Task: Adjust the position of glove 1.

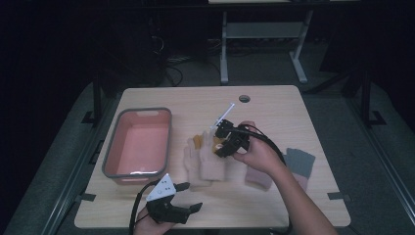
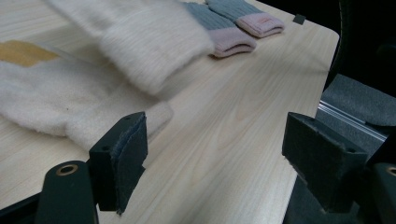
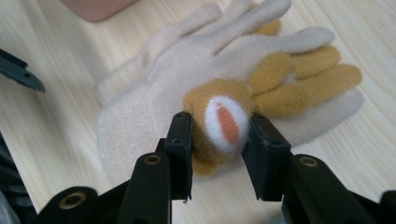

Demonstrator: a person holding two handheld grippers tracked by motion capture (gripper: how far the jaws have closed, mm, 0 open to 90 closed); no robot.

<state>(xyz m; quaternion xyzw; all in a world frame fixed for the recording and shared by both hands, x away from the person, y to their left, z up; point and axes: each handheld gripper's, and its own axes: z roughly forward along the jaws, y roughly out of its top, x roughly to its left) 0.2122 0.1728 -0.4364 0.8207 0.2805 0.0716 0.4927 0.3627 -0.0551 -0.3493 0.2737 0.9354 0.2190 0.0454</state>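
Cream glove [image 3: 154, 93], mustard-white-orange patch; pink bin [image 1: 139, 142].

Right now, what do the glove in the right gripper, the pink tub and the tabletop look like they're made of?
The glove held by the right gripper: soft fleece or brushed knit, going by its fuzzy cream nap and mustard patches. The pink tub: probably moulded plastic with a grey rim, smooth and slightly glossy. The tabletop: pale wood or wood-look laminate, with matt, straight grain lines; I can't tell which.
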